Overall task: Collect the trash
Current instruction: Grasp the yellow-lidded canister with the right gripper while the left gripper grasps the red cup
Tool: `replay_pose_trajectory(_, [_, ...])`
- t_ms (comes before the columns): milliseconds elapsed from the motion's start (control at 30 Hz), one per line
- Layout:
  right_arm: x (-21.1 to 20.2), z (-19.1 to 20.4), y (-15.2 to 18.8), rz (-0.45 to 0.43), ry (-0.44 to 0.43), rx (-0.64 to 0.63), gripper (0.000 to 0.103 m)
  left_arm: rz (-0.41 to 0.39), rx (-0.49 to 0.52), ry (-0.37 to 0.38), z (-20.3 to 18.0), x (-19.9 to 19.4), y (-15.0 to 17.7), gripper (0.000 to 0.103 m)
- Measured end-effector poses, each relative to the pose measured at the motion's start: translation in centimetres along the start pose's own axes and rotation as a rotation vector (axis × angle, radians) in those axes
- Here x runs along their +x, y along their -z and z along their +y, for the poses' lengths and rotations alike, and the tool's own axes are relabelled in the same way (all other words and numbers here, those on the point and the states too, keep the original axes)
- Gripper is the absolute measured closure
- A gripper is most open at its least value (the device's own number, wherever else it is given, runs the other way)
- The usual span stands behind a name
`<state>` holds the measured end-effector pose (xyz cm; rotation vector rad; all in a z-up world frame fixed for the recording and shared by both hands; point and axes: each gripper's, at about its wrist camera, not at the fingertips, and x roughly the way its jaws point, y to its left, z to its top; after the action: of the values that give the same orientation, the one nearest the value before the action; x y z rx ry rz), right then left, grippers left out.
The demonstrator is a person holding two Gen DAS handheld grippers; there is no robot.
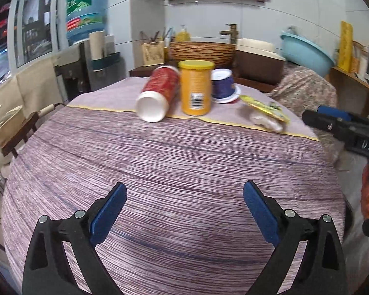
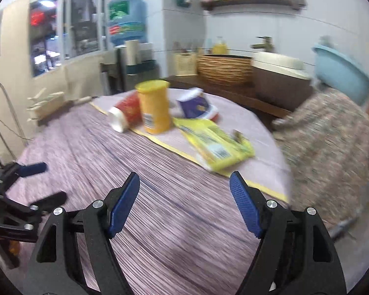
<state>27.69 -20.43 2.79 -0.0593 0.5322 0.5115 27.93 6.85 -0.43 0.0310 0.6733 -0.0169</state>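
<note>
- Left gripper (image 1: pixel 184 196) and right gripper (image 2: pixel 184 186) both spread wide, empty, above striped tablecloth (image 1: pixel 160 162).
- Trash well ahead: tipped red can (image 1: pixel 160 93), upright yellow can (image 1: pixel 196 87), purple cup (image 1: pixel 223 86), yellow wrapper (image 2: pixel 216 142).
- Bare cloth between.

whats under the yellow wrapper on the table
The yellow wrapper lies on the pale mat, and something whitish pokes out beneath its near edge. What that is, and anything else under it, is covered.

Yellow can (image 1: pixel 196 87), red tube (image 1: pixel 160 93), purple cup (image 1: pixel 223 86) – striped mauve tablecloth (image 1: pixel 174 162).
</note>
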Motion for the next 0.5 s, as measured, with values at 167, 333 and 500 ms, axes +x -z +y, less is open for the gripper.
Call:
replay_pose_trajectory(167, [4.0,2.4,-4.1,-0.009,-0.074,-0.006,0.025,-0.014,-0.061,-0.023,2.8,-0.1,-0.6,0.009])
replay_pose_trajectory(333, [10.2,4.4,-7.7,0.002,-0.084,0.015,0.022,-0.014,-0.086,-0.011,4.2,-0.1,-0.8,0.009])
replay_pose_trajectory(500, [15.8,5.5,-10.2,0.035,-0.055,0.052,0.022,-0.007,-0.083,-0.012,5.2,0.2,-1.0,0.009])
